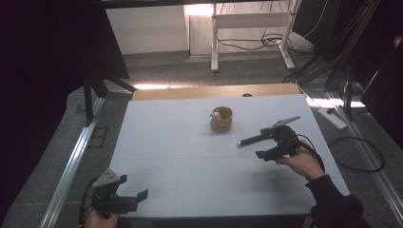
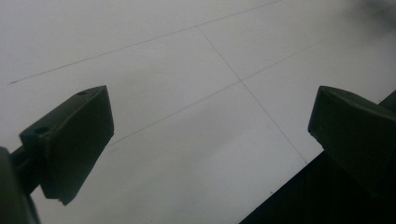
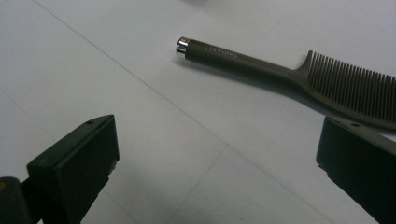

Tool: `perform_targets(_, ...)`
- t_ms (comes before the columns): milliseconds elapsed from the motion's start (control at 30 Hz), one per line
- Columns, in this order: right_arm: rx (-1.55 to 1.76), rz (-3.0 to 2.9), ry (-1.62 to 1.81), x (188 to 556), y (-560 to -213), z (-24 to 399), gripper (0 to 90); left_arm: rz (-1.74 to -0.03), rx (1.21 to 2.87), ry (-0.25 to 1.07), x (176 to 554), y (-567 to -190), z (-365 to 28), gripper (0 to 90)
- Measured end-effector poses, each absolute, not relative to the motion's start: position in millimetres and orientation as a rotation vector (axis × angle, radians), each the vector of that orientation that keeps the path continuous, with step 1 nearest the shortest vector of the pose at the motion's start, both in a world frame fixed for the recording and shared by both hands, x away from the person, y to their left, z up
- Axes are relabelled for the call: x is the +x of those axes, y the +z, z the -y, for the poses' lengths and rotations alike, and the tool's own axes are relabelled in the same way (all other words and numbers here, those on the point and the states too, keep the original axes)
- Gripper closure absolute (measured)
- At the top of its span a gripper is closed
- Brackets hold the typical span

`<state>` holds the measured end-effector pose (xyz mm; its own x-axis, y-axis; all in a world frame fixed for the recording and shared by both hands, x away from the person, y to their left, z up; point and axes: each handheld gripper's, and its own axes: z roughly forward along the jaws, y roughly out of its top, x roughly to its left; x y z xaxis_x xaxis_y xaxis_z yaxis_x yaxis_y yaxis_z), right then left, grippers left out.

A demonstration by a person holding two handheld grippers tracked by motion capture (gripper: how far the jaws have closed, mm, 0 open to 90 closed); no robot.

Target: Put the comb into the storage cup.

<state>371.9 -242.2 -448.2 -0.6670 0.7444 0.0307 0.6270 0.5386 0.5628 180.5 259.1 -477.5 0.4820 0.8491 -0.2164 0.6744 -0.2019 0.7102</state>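
Comb flat on white table, near right side, just ahead of right gripper; jaws wide apart, empty. Cup beyond, apart. Left gripper at near edge, wide open, empty. Risk: thin handle skids from jaws closing on hard tabletop.

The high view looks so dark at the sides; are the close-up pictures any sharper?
High view: dim edges, sun patches glaring on the floor beyond the table. Right gripper view: the comb is crisp, casting a soft shadow, while the right hand-held gripper blurs slightly. Left gripper view: the left hand-held gripper looks soft, top right corner smeared.
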Motion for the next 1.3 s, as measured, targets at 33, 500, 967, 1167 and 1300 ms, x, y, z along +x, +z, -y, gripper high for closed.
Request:
perform_targets(33,1.16,-2.561,0.812,373,-447,242,0.0,-1.262,1.949,0.282,181,-478,-259,1.1)
perform_targets(500,1.157,-2.585,0.781,389,-446,228,0.0,-1.259,1.947,0.283,181,-477,-259,1.1)
perform_targets(967,1.238,-2.599,0.751,407,-455,220,4.8,-1.259,1.947,0.282,181,-477,-259,1.1)
perform_targets(1167,1.231,-2.608,0.757,413,-458,220,15.0,-1.258,1.947,0.282,181,-477,-259,1.1)
perform_targets(1300,1.208,-2.626,0.741,416,-460,220,27.6,-1.257,1.949,0.28,181,-477,-259,1.1)
